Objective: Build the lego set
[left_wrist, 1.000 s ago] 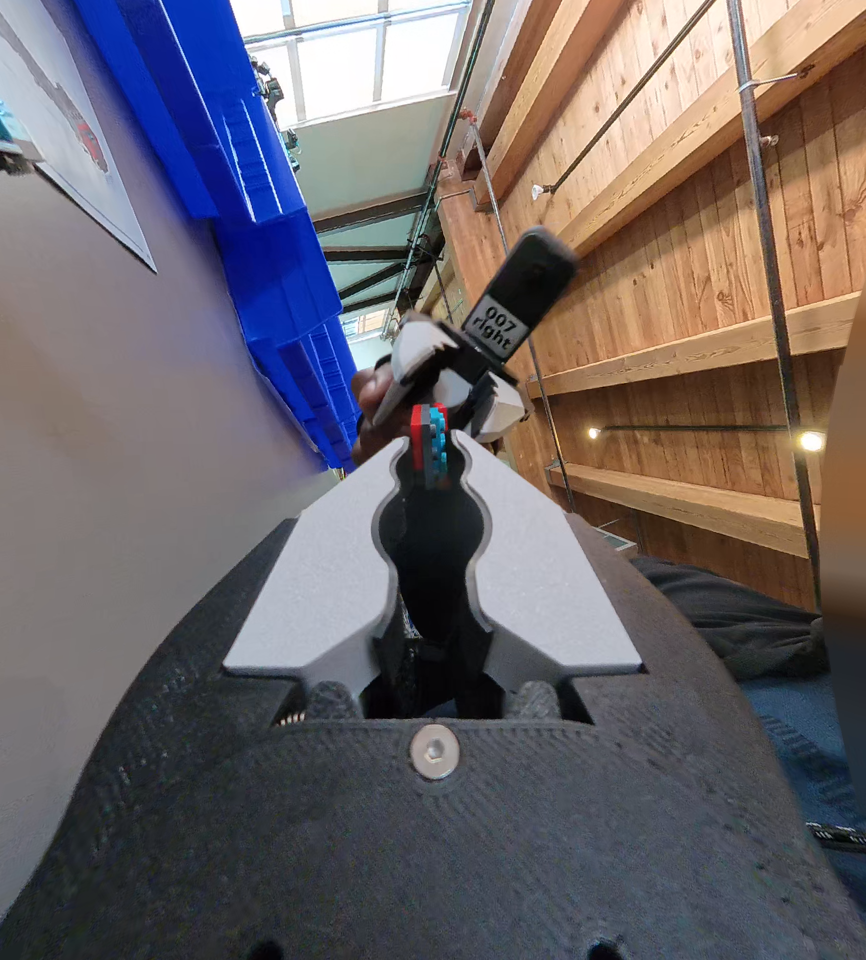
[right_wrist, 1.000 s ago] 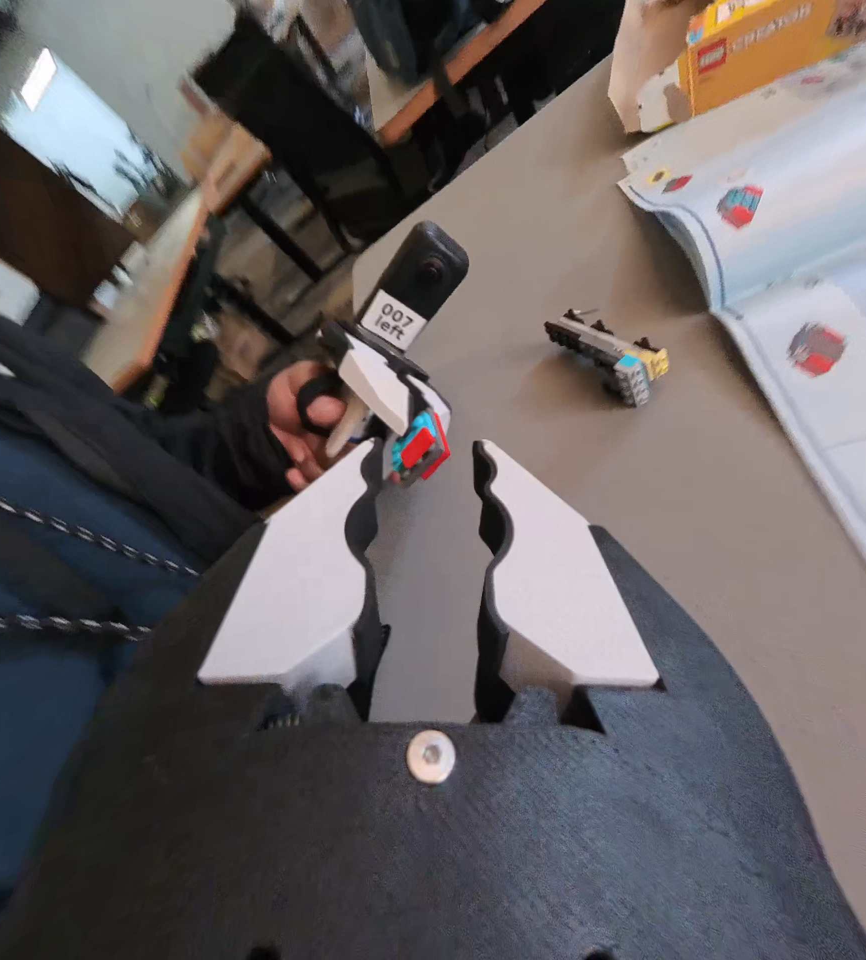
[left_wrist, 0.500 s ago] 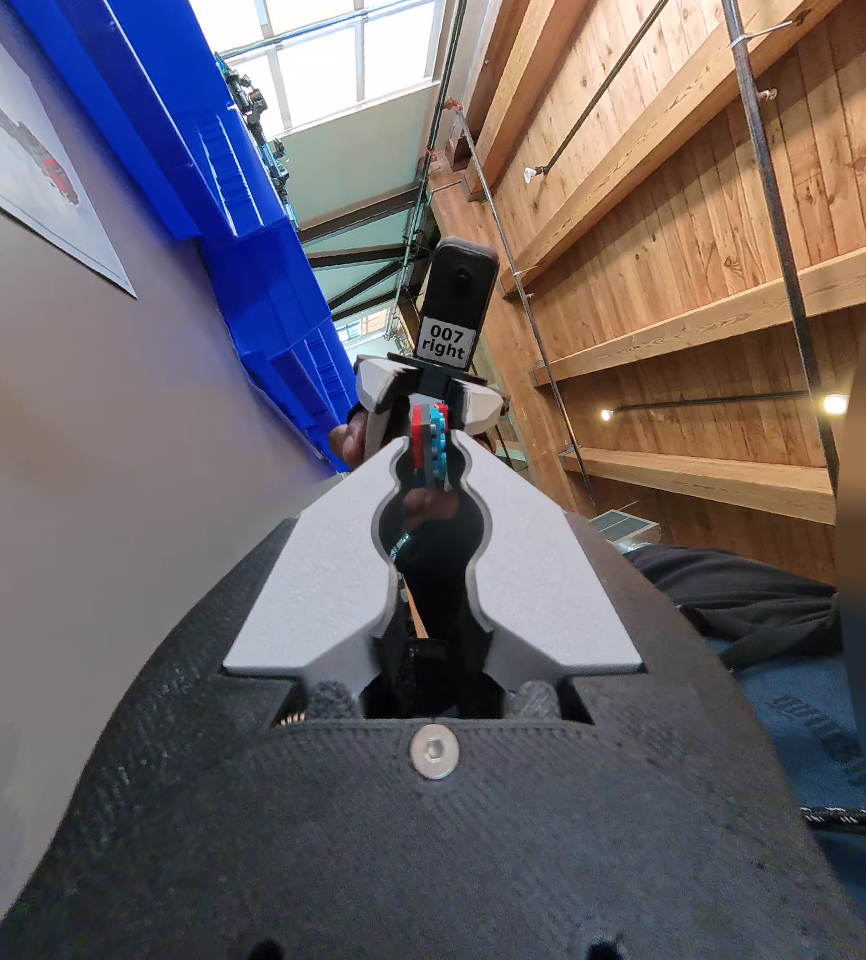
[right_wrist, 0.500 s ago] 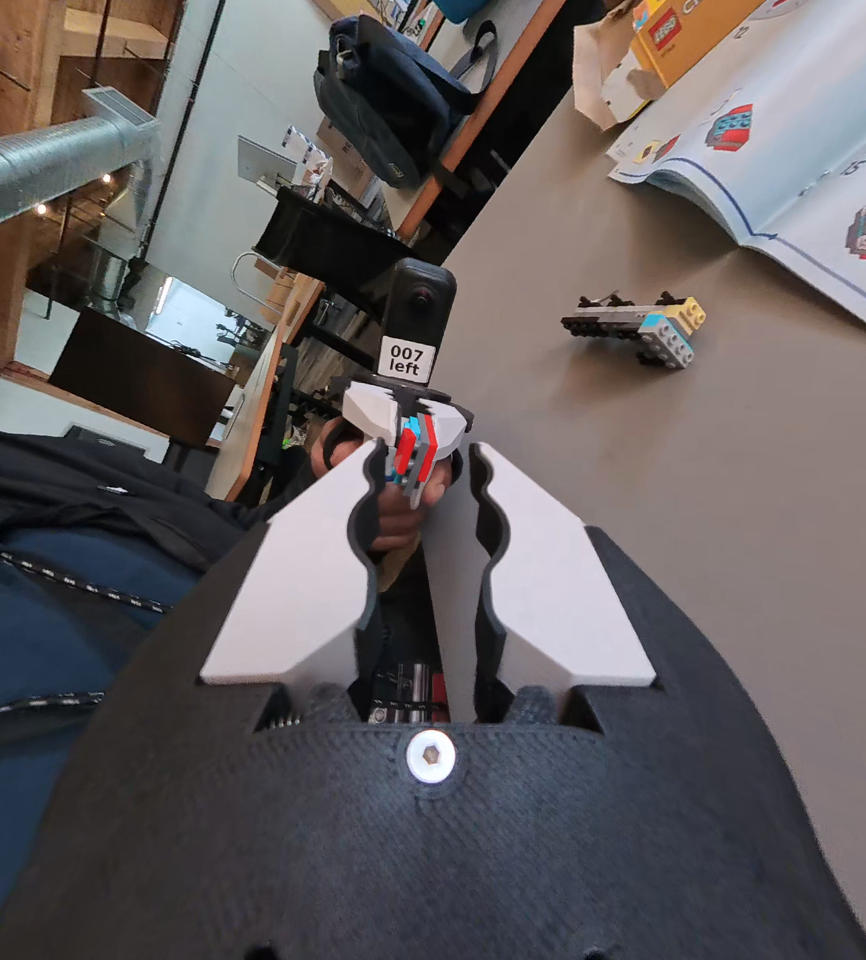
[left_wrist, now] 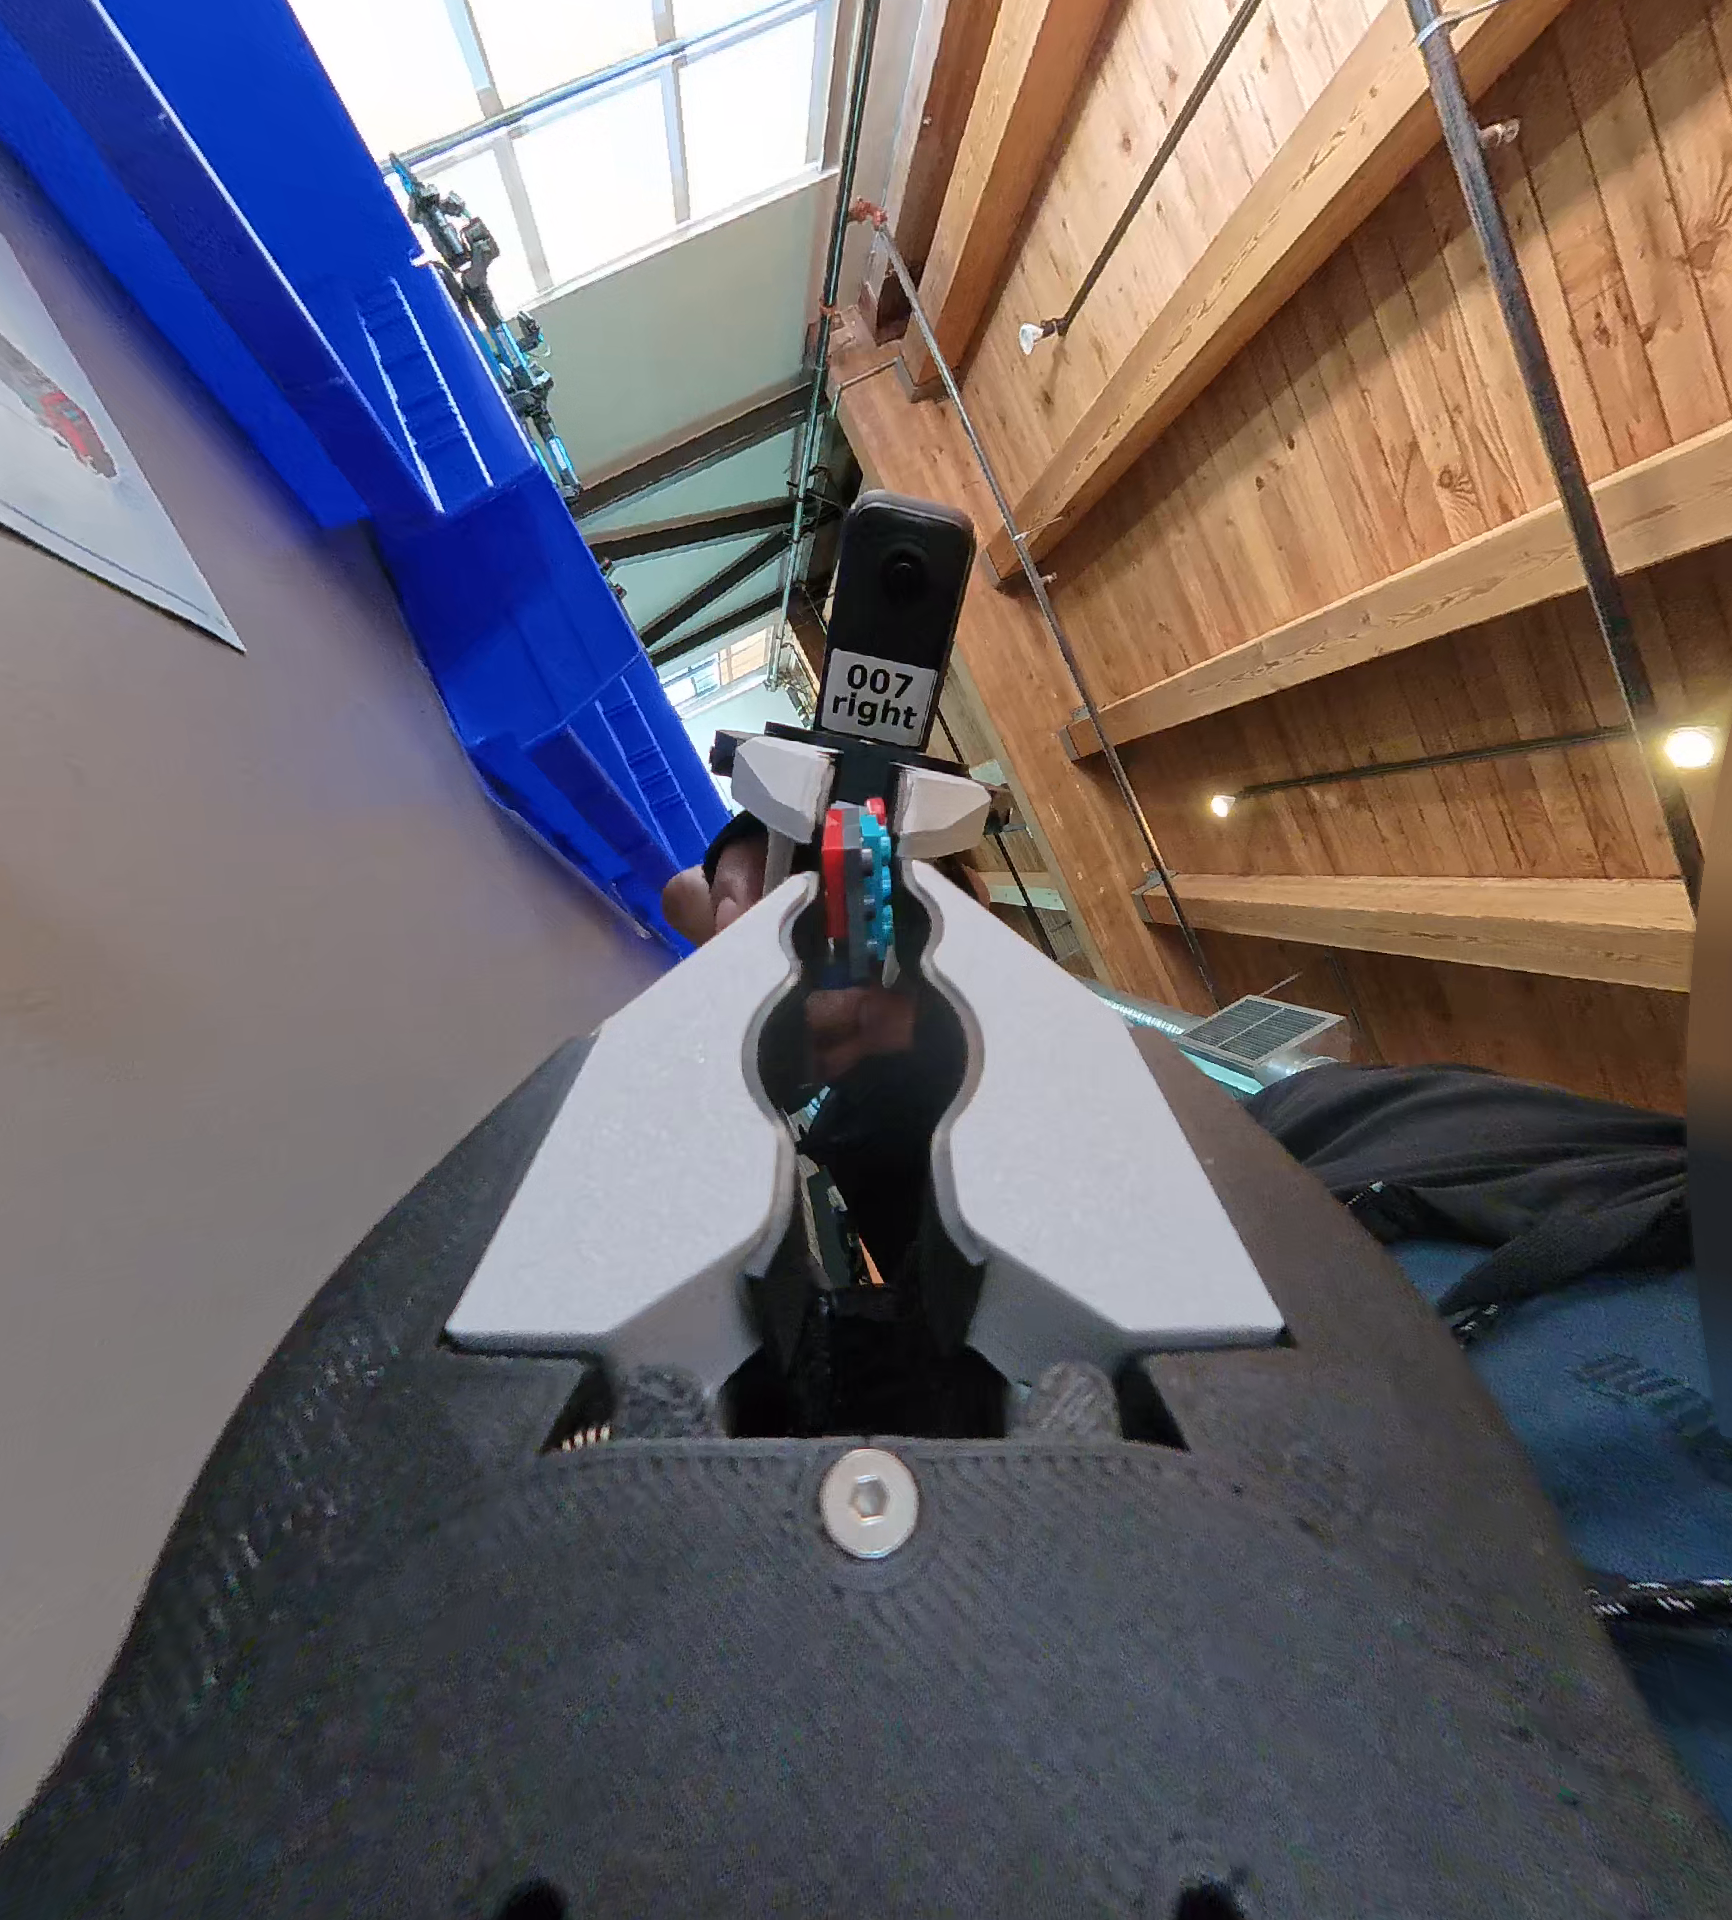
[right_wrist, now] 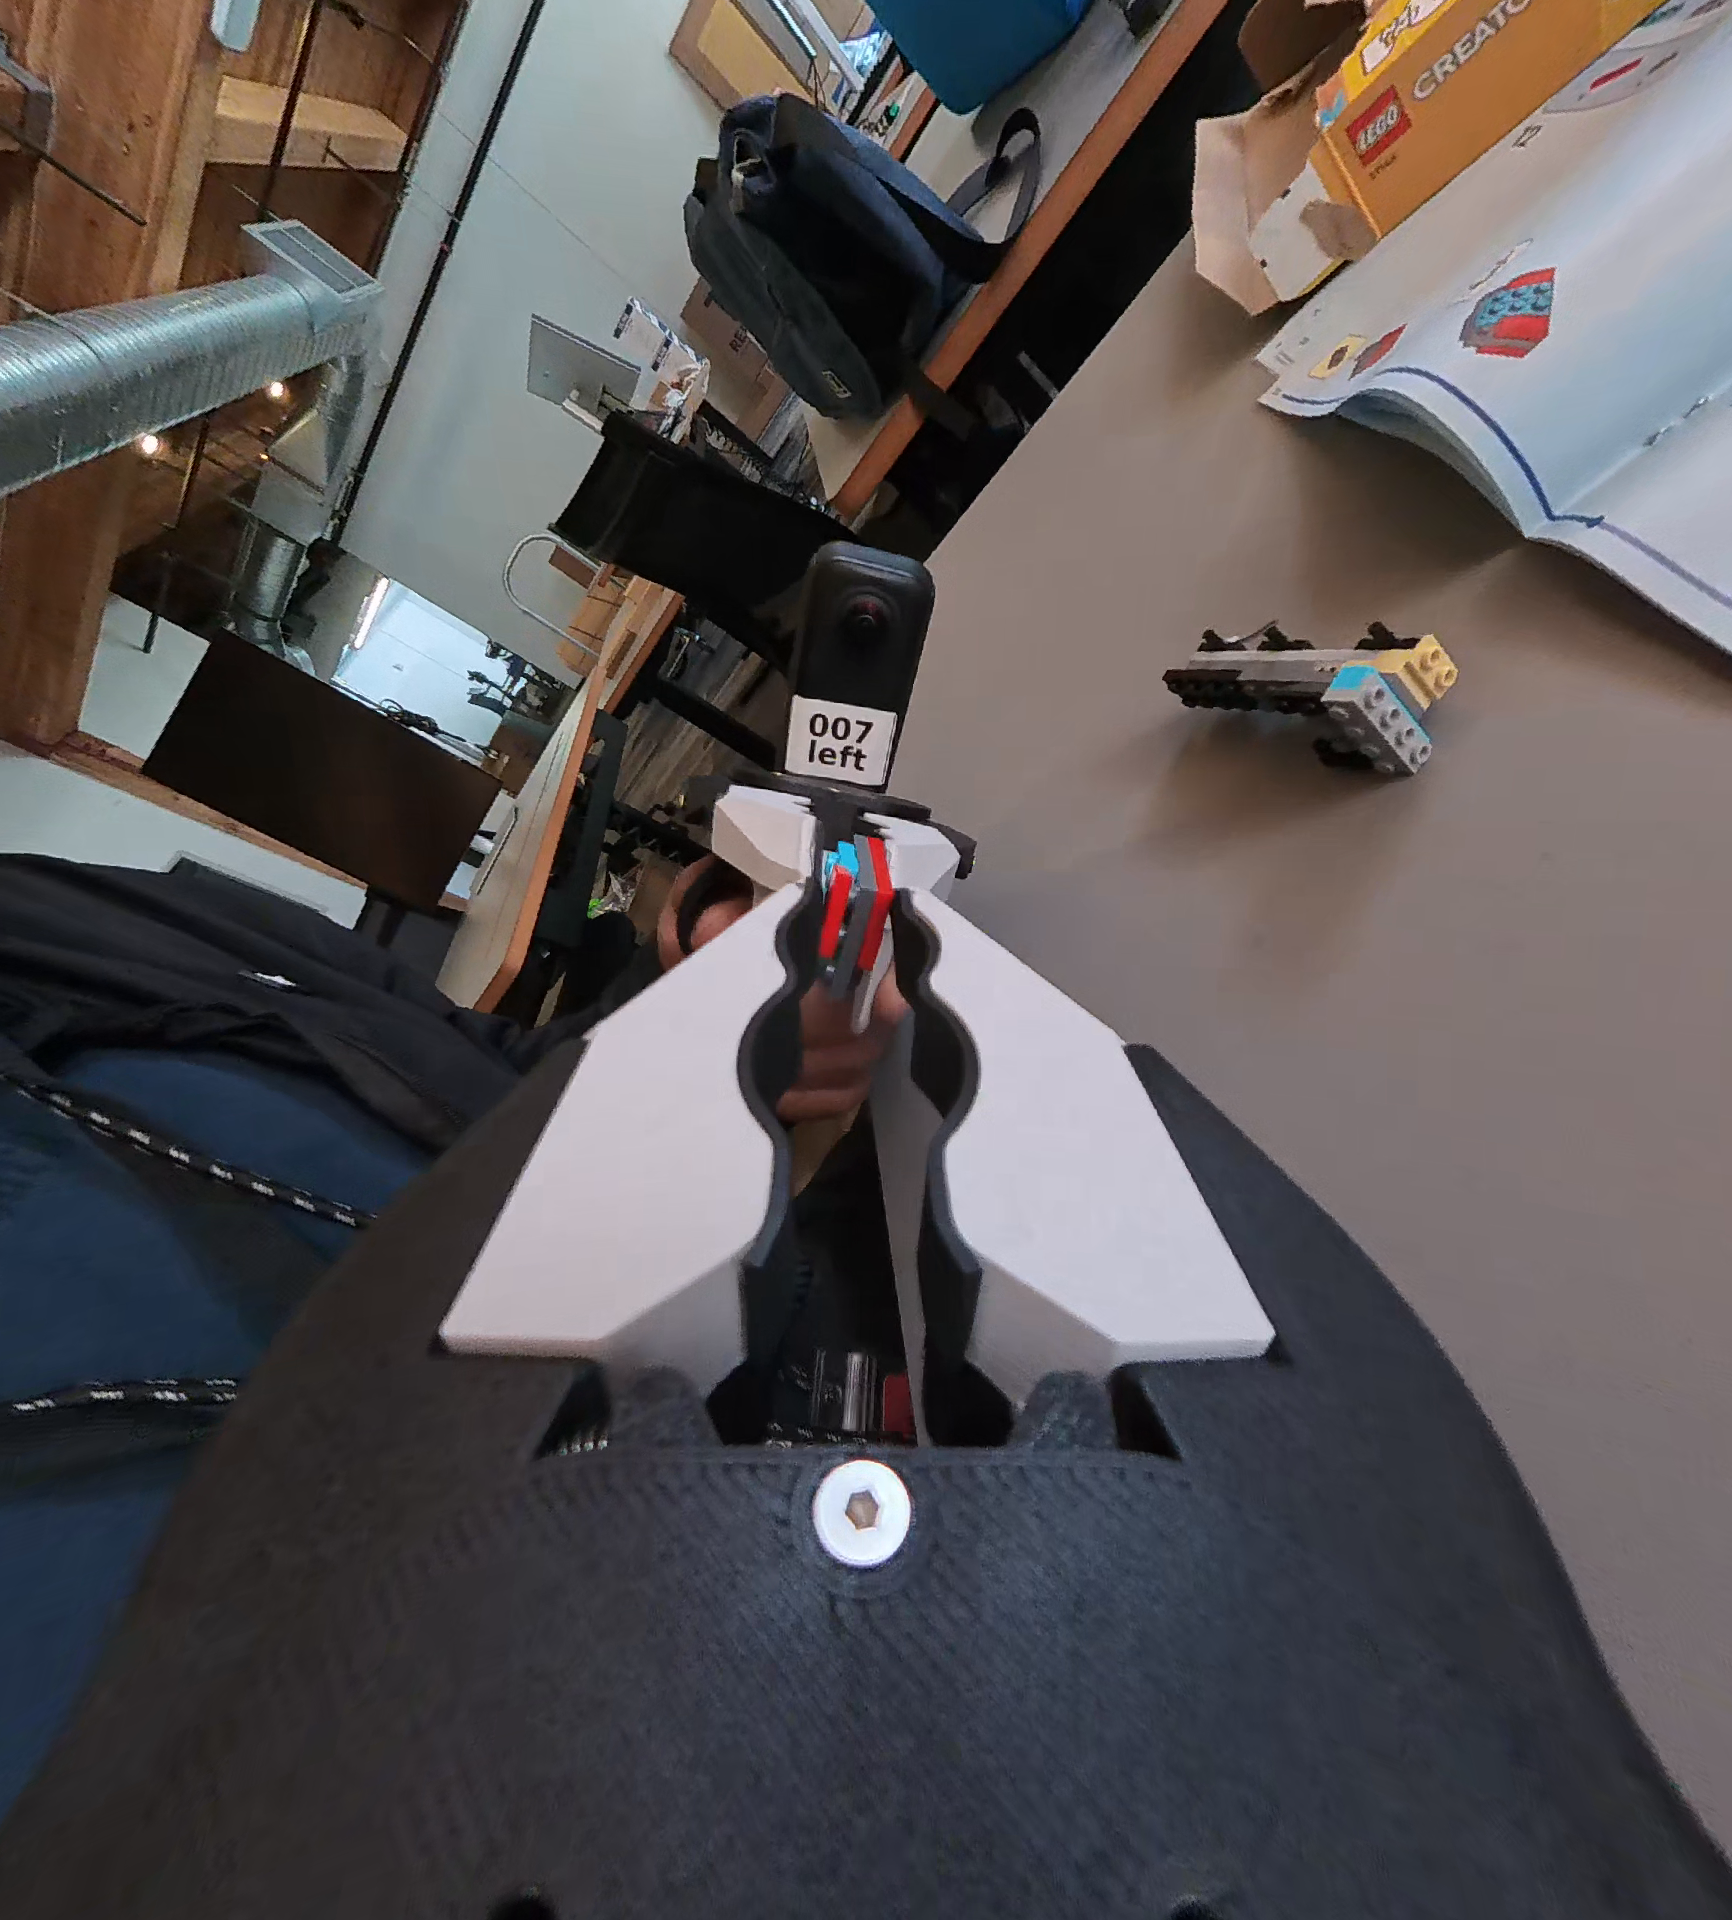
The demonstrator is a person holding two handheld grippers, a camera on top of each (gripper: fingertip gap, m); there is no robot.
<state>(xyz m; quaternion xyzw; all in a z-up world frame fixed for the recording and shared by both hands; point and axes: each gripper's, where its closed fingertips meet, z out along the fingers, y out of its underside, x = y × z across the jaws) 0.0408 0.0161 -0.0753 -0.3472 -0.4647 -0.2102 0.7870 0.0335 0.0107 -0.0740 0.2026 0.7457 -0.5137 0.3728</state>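
Both grippers meet nose to nose above the grey table (right_wrist: 1361,1039): the left gripper (left_wrist: 857,914) and right gripper (right_wrist: 846,935) each clamp the small red, grey and turquoise lego stack (left_wrist: 854,888) held between them, fingers closed on it

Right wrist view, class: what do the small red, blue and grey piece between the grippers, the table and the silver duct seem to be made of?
Small brick assembly: hard moulded plastic, flat saturated colours and crisp edges. Table: smooth matt grey top, probably laminate; the look leaves it open. Duct: thin ribbed metal, judging by its silvery corrugated sheen.
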